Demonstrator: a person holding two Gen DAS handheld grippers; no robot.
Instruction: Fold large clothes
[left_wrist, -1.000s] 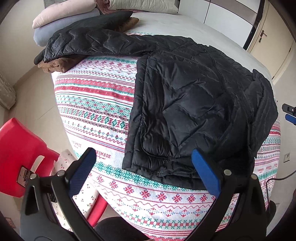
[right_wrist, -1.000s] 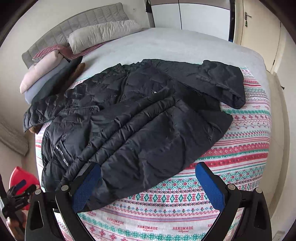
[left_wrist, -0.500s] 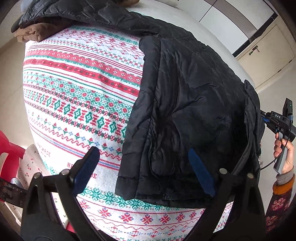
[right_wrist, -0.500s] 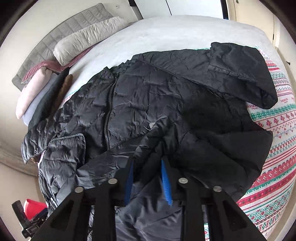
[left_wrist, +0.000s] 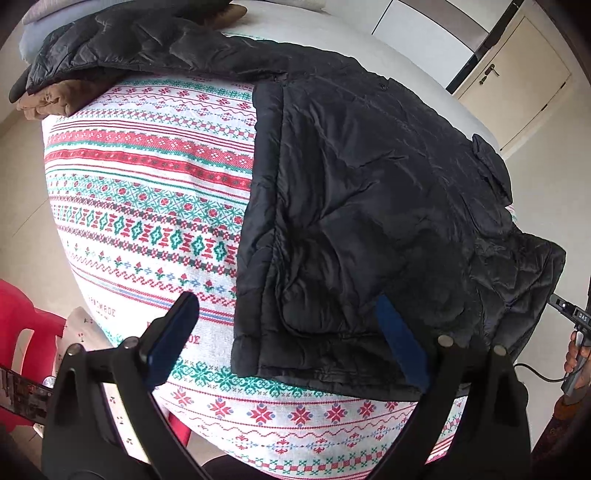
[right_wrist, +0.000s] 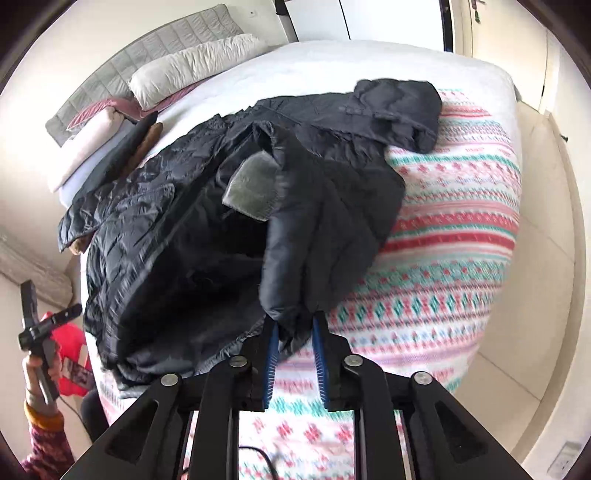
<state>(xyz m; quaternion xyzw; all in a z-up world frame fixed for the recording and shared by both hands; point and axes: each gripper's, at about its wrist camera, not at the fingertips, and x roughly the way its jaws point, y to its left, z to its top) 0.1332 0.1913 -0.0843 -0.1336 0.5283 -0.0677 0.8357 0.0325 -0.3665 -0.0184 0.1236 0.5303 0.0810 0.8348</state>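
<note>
A black quilted puffer jacket (left_wrist: 369, 206) lies on a bed covered by a red, green and white patterned blanket (left_wrist: 147, 206). My left gripper (left_wrist: 291, 332) is open, hovering just above the jacket's near hem corner, holding nothing. My right gripper (right_wrist: 293, 332) is shut on a fold of the jacket (right_wrist: 317, 236) and lifts that side up and over, showing a grey inner label (right_wrist: 251, 188). The jacket's hood (right_wrist: 399, 107) lies at the far side.
Pillows (right_wrist: 192, 70) and folded dark and brown clothes (left_wrist: 55, 99) lie at the bed's head. A red plastic chair (left_wrist: 22, 332) stands by the bed's left corner. A closet door (left_wrist: 517, 85) is beyond the bed.
My right gripper closed on the jacket's edge and has lifted it up toward me. My left gripper moved closer over the hem and stays open.
</note>
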